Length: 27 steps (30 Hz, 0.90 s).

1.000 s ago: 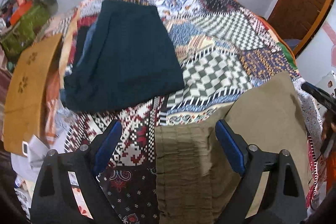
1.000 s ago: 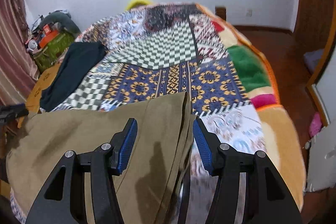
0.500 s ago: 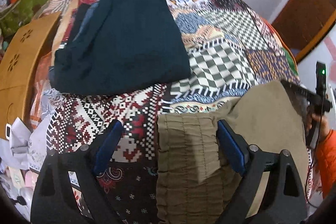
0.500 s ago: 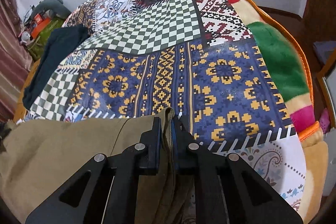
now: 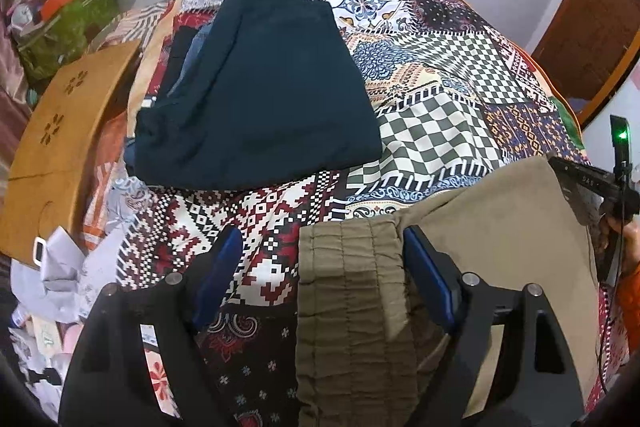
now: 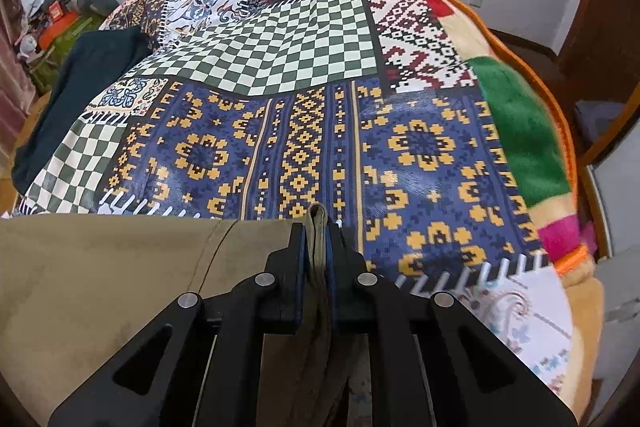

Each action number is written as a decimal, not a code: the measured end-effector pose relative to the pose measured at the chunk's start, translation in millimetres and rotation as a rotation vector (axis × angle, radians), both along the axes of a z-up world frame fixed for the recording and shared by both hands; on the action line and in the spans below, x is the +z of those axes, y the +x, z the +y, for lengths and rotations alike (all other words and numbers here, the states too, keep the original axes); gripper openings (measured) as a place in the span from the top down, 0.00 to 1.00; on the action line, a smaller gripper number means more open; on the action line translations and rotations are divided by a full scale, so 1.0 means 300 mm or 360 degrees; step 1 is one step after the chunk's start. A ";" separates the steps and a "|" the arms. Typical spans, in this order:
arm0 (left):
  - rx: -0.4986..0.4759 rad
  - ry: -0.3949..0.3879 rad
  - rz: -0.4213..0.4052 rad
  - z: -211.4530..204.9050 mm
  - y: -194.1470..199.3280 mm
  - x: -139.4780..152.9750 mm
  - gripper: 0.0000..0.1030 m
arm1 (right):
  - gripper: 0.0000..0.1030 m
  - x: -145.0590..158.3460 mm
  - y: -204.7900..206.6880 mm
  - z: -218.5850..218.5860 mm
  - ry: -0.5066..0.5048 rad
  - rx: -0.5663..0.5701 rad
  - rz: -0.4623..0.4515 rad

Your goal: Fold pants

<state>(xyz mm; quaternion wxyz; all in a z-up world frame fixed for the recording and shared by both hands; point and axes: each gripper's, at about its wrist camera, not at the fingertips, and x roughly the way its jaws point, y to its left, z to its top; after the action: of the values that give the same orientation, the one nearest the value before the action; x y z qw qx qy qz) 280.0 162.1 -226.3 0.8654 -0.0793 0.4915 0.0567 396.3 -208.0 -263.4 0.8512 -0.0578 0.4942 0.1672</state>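
The right hand-held gripper [image 6: 316,247] is clenching the hem end of the khaki pants [image 6: 100,267] – seemingly to carry it over. The left hand-held gripper [image 5: 320,267], jaws closing but unclamped, is straddling the elastic waistband [image 5: 348,267]. The pants are lying lengthwise along the bed's [image 6: 420,147] near edge.

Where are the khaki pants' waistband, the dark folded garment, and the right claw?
khaki pants [image 5: 352,291], left wrist view, on the gathered waistband.
dark folded garment [image 5: 260,91], left wrist view, middle of its top face.
right claw [image 6: 318,247], right wrist view, between the tips, shut on the pants' edge.
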 end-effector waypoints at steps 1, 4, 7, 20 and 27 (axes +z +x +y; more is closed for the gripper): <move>-0.0009 0.0010 -0.0007 -0.005 -0.007 0.013 0.20 | 0.90 0.015 -0.008 0.000 -0.0013 -0.0005 -0.0009; -0.0033 0.0029 -0.0041 -0.020 -0.024 0.055 0.20 | 0.90 0.079 -0.044 -0.009 0.0002 0.0006 -0.0061; -0.0063 0.0042 -0.0088 -0.038 -0.040 0.108 0.20 | 0.90 0.159 -0.091 -0.011 0.0076 0.0032 -0.0120; -0.0209 0.0138 -0.0253 -0.158 -0.071 0.268 0.20 | 0.80 0.399 -0.393 0.224 0.0349 0.0439 -0.0313; -0.0310 0.0081 -0.0116 -0.197 -0.051 0.182 0.20 | 0.54 0.318 -0.423 0.387 0.0444 0.0599 -0.0108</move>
<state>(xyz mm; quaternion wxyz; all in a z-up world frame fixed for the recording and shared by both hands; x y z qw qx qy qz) 264.5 103.0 -171.8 0.8858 -0.0109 0.4635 -0.0182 269.4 -91.8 -167.8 0.8209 -0.0362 0.4179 0.3876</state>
